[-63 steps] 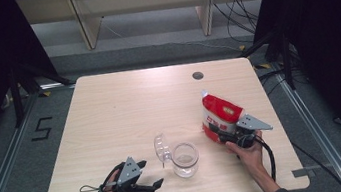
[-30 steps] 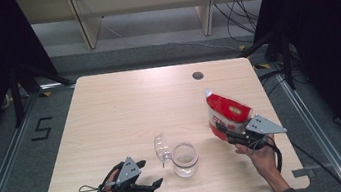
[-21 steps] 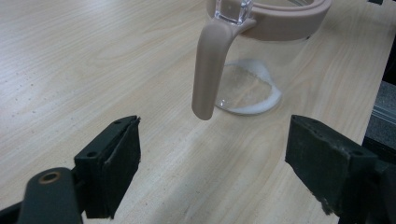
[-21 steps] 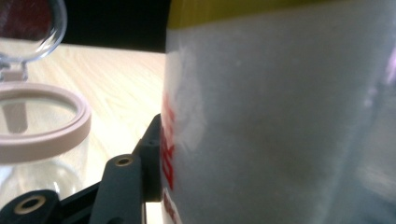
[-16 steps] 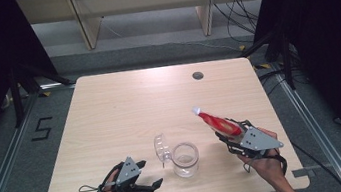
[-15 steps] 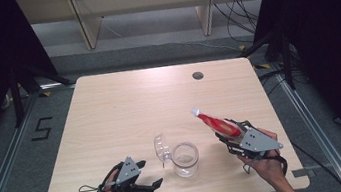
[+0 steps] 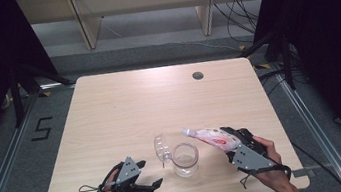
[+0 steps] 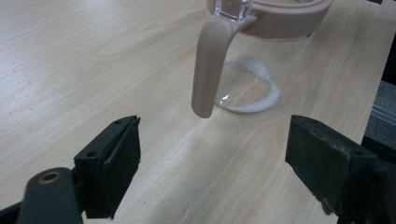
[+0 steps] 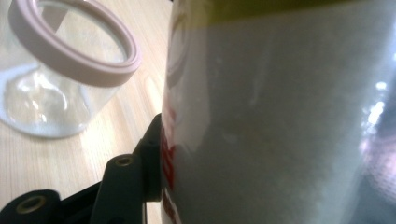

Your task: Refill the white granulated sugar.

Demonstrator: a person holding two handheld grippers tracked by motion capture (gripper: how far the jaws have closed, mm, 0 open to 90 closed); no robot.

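The right tongs (image 7: 227, 144) clamp a pouch (image 7: 210, 138), tilted towards the jar (image 7: 185, 159) near the bench's (image 7: 129, 107) front edge. The lid (image 7: 159, 148) hangs open beside it. The left tongs (image 7: 150, 175) rest apart, facing the jar.

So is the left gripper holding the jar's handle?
No: the left gripper fingers stand wide open, short of the jar's handle.

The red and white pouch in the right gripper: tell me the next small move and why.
Probably carry the pouch a little further left, until its tip is over the glass jar's open mouth. The right gripper holds it tilted toward the jar, but in the high view the tip seems just short of the pink rim. The left gripper rests open, facing the jar's clasp.
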